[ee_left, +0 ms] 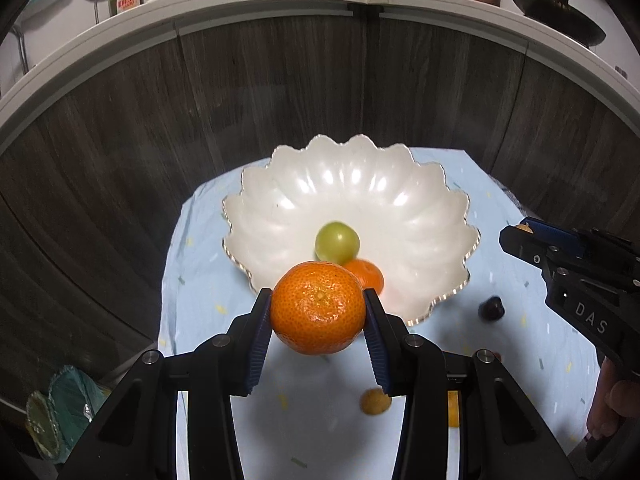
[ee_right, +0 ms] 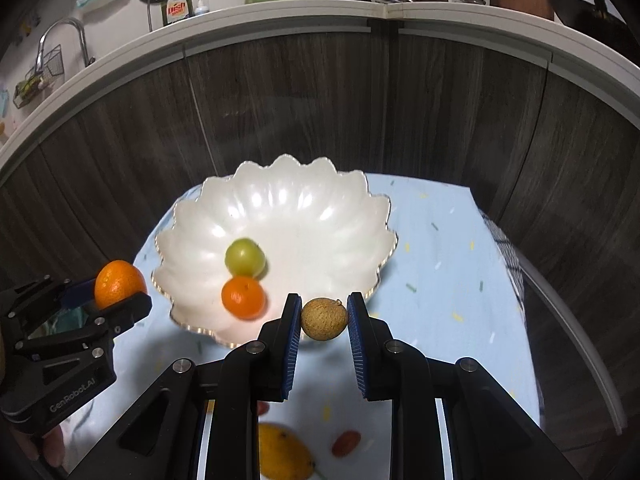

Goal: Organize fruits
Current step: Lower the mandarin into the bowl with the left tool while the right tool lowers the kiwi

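While my left gripper clamps the firm, light mandarin across its middle near the bowl, my right gripper pinches a brittle-skinned longan gently.

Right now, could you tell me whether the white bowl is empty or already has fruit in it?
Not empty: the white bowl holds a green fruit and a small orange, touching, near its front edge.

Left gripper has its 2 fingers clamped on a mandarin; right gripper pinches a longan between its fingertips.
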